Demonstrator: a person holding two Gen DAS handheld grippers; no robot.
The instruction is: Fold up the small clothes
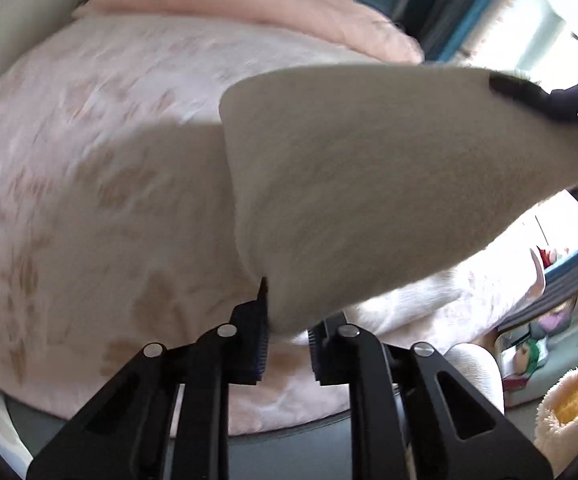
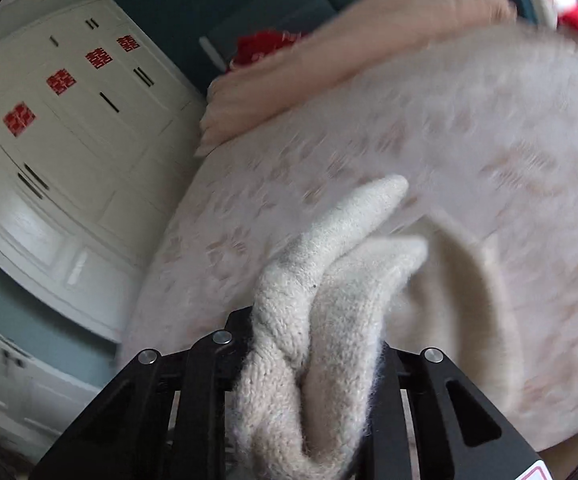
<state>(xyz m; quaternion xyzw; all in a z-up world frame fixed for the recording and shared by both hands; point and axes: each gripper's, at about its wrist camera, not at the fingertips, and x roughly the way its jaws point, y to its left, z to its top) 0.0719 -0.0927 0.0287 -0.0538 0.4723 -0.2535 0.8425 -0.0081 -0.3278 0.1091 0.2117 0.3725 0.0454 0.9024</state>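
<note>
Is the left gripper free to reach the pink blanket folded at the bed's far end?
Probably not: the left gripper holds the cream garment, stretched to the right gripper, blocking the blanket.

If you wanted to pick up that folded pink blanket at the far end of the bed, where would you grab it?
Probably the pink blanket's near corner, coming in from the wardrobe side. There its layers end in a thick edge overhanging the bed, so a gripper could likely close over them.
</note>
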